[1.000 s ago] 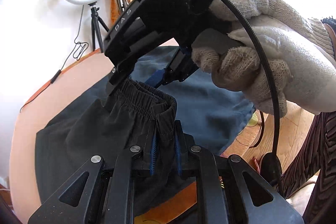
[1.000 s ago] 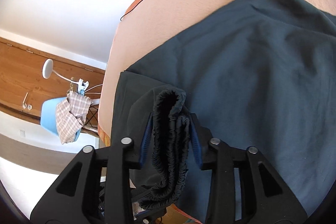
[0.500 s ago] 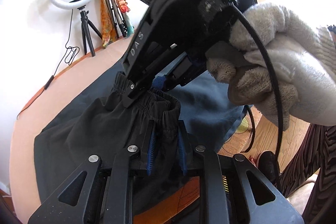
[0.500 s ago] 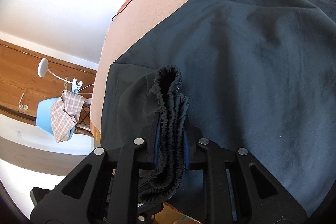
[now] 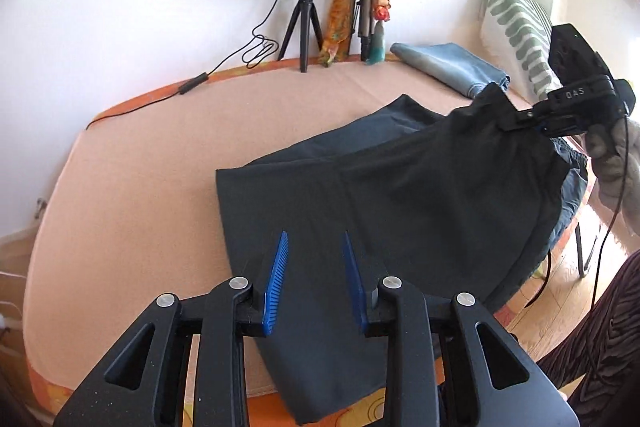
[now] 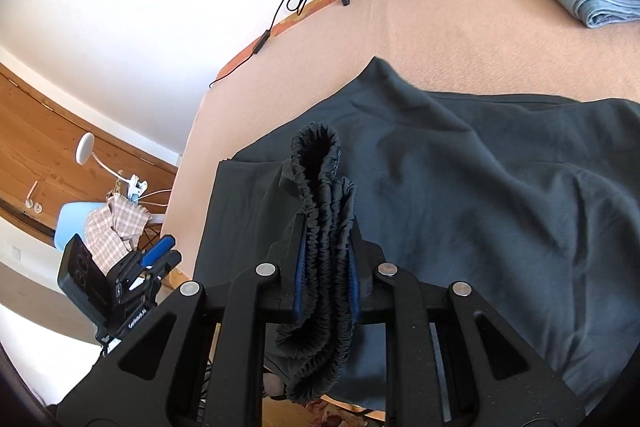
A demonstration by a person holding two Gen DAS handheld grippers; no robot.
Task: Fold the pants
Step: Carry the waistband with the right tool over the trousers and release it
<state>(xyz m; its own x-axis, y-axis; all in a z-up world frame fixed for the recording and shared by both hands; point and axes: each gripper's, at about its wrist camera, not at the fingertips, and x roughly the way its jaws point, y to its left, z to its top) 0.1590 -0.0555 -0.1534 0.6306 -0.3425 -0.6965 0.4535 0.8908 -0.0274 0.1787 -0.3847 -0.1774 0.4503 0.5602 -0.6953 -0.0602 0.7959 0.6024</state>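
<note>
Dark pants (image 5: 400,195) lie spread on the peach bed cover (image 5: 140,167), one part lifted at the right. My left gripper (image 5: 314,239) hovers over the near pant fabric; its jaws are opening and nothing is between the blue pads (image 5: 276,275). Far right, a gloved hand (image 5: 612,163) holds my right gripper (image 5: 510,121), which pinches the raised fabric. In the right wrist view my right gripper (image 6: 326,239) is shut on the bunched elastic waistband (image 6: 320,155), which stands up between the pads. My left gripper (image 6: 160,259) shows at the lower left, off the pants.
A ring light on a tripod (image 5: 308,7) and its cable (image 5: 192,83) stand at the bed's far edge by the wall. Folded blue jeans (image 5: 448,67) and a striped cushion (image 5: 516,23) lie at the far right. A chair with a checked cloth (image 6: 116,227) stands beyond the bed.
My left gripper let go of the waistband, opened and pulled away to the left. My right gripper closed tight on the bunched waistband and carried it up and away from the left one.
</note>
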